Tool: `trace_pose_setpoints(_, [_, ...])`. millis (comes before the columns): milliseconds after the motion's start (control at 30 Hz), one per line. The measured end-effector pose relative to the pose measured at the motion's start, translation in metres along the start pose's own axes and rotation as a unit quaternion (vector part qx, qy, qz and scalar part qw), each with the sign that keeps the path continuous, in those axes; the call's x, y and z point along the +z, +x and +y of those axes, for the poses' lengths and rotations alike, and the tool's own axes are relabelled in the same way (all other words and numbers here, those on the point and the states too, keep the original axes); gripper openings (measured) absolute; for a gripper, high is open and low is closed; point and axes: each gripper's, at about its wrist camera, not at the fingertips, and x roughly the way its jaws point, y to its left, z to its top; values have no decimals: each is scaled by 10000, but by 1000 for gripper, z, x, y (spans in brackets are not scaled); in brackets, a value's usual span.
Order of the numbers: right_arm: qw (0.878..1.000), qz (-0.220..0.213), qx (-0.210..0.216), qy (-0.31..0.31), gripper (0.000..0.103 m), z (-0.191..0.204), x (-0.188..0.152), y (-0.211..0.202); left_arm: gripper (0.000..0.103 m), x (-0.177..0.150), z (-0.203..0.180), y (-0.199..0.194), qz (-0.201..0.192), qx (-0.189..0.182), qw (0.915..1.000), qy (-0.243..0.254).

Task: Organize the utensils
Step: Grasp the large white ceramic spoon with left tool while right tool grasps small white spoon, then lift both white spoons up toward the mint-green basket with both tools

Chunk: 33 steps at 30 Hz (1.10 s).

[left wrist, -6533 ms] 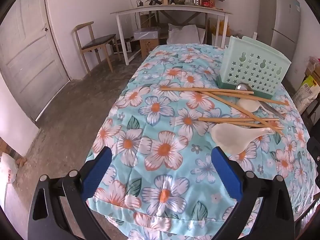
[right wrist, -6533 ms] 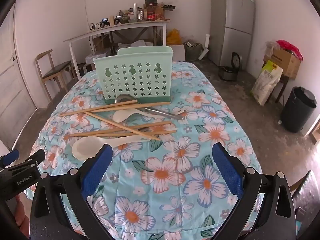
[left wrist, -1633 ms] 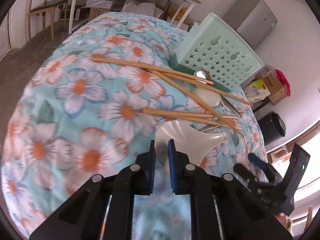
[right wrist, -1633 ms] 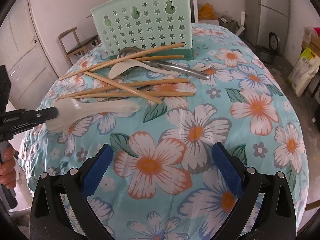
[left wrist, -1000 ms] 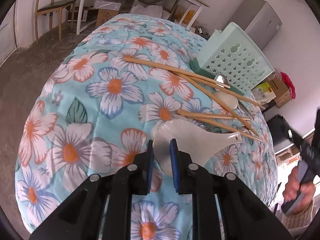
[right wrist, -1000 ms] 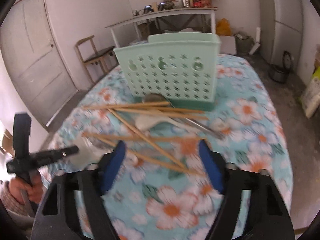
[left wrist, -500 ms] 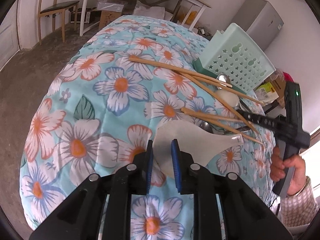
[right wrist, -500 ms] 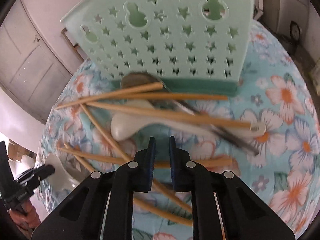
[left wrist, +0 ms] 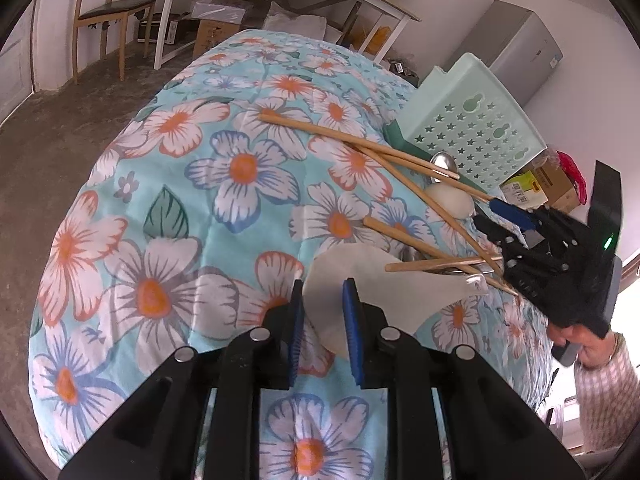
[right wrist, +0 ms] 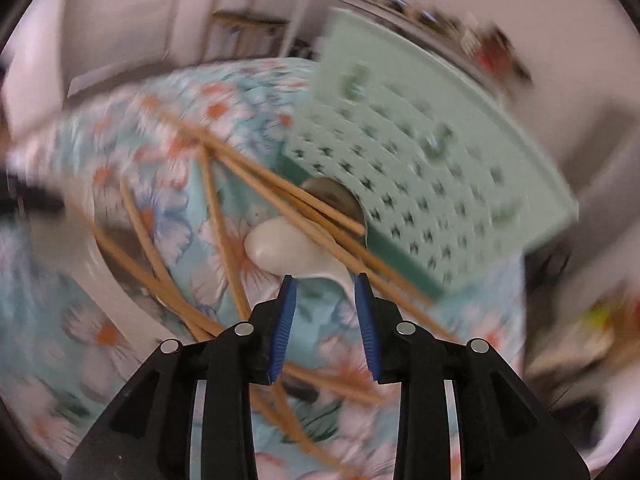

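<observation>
In the left wrist view, the left gripper (left wrist: 322, 312) is seen at the bottom centre, its blue pads closed narrowly on the bowl of a large white rice paddle (left wrist: 372, 288), whose handle runs off to the right, roughly across the line of the fingers. Beyond it, on the flowered worktop (left wrist: 168, 200), wooden chopsticks (left wrist: 360, 146) lie crossed, with a small white spoon (left wrist: 450, 202) and a metal spoon (left wrist: 444, 162) beside the foot of the mint-green utensil basket (left wrist: 476, 132), which stands upper right. The right gripper (left wrist: 514, 216) is seen entering from the right, held by a hand (left wrist: 580, 334) in a checked sleeve, its tips just by the small white spoon. In the right wrist view, which is blurred by motion, the right gripper (right wrist: 325, 280) is shown with its jaws partly apart, having just been opening; nothing is pressed between them. The small white spoon (right wrist: 292, 250) lies directly ahead of the fingertips, bowl to the upper left and handle curving down towards the right finger, under several chopsticks (right wrist: 280, 192). The utensil basket (right wrist: 432, 160) rises just behind, to the upper right. The right gripper is judged far nearer to this spoon than the left.
</observation>
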Motion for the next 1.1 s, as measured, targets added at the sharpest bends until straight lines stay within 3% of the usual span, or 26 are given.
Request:
trace_pose_setpoints(67, [9967, -69, -201, -788, 30, 16, -1, 4, 18, 0, 0, 0, 2, -20, 10000, 25])
trace_pose_setpoints(133, [9858, -180, -441, -1611, 30, 31, -4, 6, 18, -1, 0, 0, -2, -34, 10000, 76])
trace_pose_setpoints(233, [9606, -386, -722, -2656, 30, 47, -10, 8, 18, 0, 1, 1, 6, -77, 9999, 89])
trace_pose_setpoints(367, [9392, -458, -823, -3301, 29, 53, -7, 17, 19, 1, 2, 2, 4, -115, 9999, 95])
trace_pose_setpoints(467, [9328, -489, -784, -3482, 28, 57, -1, 29, 19, 1, 2, 3, -1, -128, 9999, 105])
trace_pose_setpoints(567, [9349, -504, -765, -3430, 24, 56, 1, 35, 19, 1, 3, 3, 2, -137, 9998, 110])
trace_pose_setpoints(733, [9488, -646, -783, -2990, 11, 47, 15, 37, 19, 2, 3, 4, -5, -147, 9998, 117])
trace_pose_setpoints(867, [9635, -892, -851, -2378, 9, 37, 19, 14, 19, 2, 3, 4, -29, -150, 9998, 93])
trace_pose_setpoints(1000, [9836, -1027, -858, -1210, 9, 9, 19, -9, 15, 2, 1, 2, -163, -120, 9997, 109])
trace_pose_setpoints(1100, [9906, -1117, -782, -42, 9, -19, 14, -29, 12, 2, -4, -6, -374, -157, 9989, 242])
